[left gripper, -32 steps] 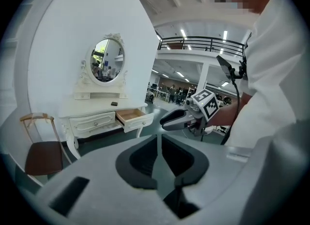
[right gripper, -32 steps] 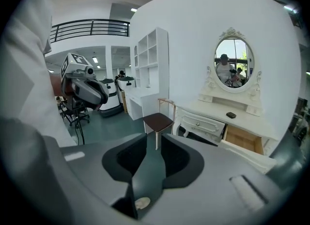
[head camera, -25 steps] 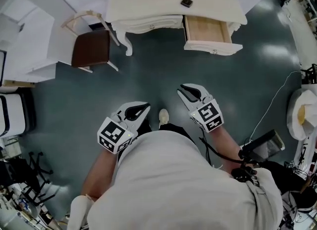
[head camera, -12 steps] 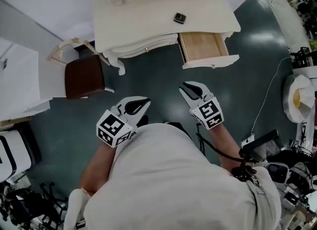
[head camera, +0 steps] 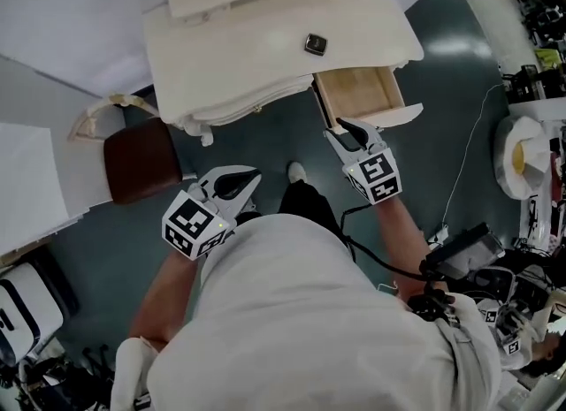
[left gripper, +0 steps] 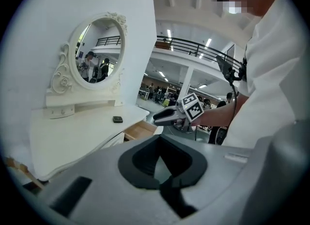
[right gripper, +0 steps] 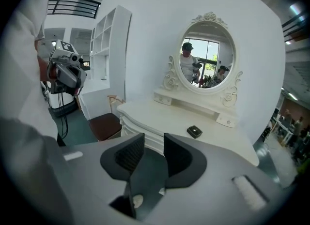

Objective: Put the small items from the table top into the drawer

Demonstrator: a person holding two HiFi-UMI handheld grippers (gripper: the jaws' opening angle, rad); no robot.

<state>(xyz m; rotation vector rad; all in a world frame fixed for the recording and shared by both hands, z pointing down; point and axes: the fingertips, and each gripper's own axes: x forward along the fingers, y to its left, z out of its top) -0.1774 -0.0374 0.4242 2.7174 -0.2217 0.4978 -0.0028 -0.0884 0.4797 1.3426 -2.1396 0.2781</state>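
A small black box [head camera: 315, 44] lies on the cream dressing table [head camera: 239, 56], just behind its open wooden drawer [head camera: 358, 95], which looks empty. My right gripper [head camera: 343, 128] hovers at the drawer's front left corner. It is open with nothing between its pads, and its jaws have just been opening. The right gripper view shows the black box [right gripper: 194, 131] beyond the right gripper [right gripper: 154, 144]. My left gripper [head camera: 250, 177] hangs over the floor, short of the table's front edge, open and empty. From the left gripper [left gripper: 162, 146] I see the box [left gripper: 117, 119] and drawer [left gripper: 140, 130].
A brown-seated chair [head camera: 140, 157] stands left of the table. An oval mirror [right gripper: 208, 54] rises at the table's back. A white cabinet [head camera: 31, 184] is at far left. Cables and equipment [head camera: 464, 254] lie on the dark floor to the right.
The table and drawer have come closer as the person walked up. Both grippers moved toward the table, and the right one now reaches the drawer's front.
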